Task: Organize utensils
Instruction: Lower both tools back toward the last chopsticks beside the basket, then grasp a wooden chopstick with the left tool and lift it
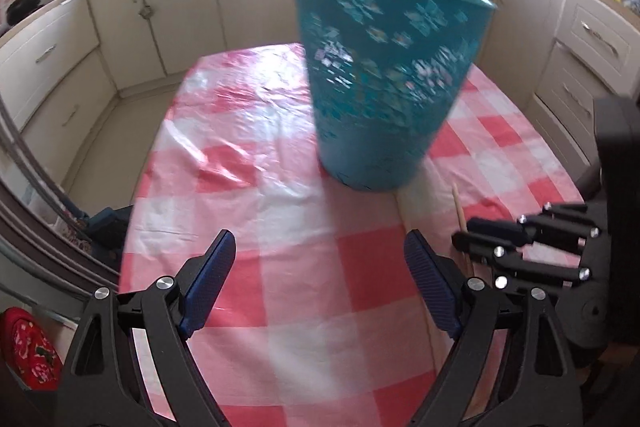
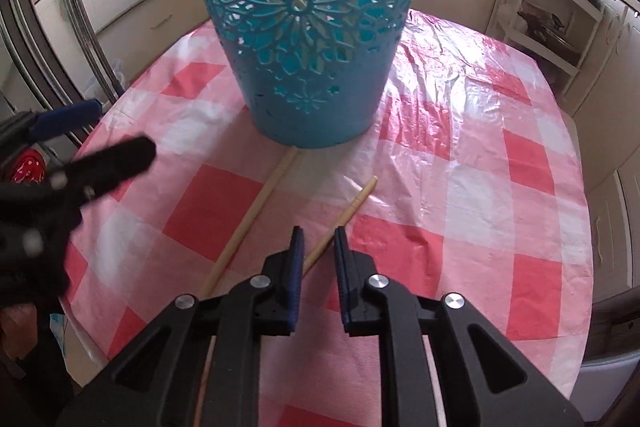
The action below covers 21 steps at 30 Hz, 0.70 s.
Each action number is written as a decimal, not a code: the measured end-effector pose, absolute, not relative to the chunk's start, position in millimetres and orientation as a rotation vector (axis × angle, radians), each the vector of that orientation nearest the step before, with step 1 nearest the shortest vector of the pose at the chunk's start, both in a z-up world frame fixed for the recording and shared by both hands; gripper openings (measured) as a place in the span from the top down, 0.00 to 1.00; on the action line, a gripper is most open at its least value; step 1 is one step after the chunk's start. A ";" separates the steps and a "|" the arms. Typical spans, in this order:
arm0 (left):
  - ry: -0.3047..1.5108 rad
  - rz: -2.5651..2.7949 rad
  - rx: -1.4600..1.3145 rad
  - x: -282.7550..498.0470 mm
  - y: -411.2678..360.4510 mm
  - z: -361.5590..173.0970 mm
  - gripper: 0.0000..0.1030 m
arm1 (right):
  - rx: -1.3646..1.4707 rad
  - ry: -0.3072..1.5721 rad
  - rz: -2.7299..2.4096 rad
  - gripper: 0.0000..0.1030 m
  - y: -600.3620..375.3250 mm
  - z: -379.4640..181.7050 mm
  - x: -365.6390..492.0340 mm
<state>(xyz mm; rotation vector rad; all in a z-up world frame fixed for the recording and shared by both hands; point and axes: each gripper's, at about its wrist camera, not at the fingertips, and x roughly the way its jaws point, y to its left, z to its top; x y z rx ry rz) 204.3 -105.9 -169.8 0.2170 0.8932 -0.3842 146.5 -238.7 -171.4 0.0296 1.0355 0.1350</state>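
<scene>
A tall teal basket (image 1: 384, 79) (image 2: 308, 27) with cut-out flower patterns stands upright on the pink-checked tablecloth (image 1: 320, 287) (image 2: 460, 187). Two wooden chopsticks lie in front of it. The left chopstick (image 2: 256, 211) reaches up to the basket's base. The right chopstick (image 2: 354, 205) (image 1: 461, 223) runs between the narrow jaws of my right gripper (image 2: 318, 247) (image 1: 468, 233), whose pads stand close on either side with a gap still showing. My left gripper (image 1: 320, 267) (image 2: 92, 139) hovers wide open over bare cloth, left of the chopsticks, with nothing between its fingers.
Cream kitchen cabinets (image 1: 168, 11) (image 2: 608, 75) ring the table. A steel fridge (image 2: 36, 39) stands at the left, and a white shelf rack (image 2: 548, 15) at the back right. A red patterned cushion (image 1: 28, 347) lies beyond the table's left edge.
</scene>
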 end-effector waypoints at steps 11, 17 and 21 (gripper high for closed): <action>1.010 -0.434 0.242 218.2 -150.8 -203.9 0.62 | 0.259 0.996 0.148 0.92 -283.7 -181.3 138.5; 1.015 -0.479 0.220 217.4 -158.2 -201.8 0.95 | 0.223 0.981 0.147 0.92 -274.4 -177.8 139.6; 1.055 -0.534 0.164 207.5 -145.3 -190.9 0.95 | 0.238 0.982 0.150 0.92 -274.3 -176.7 140.9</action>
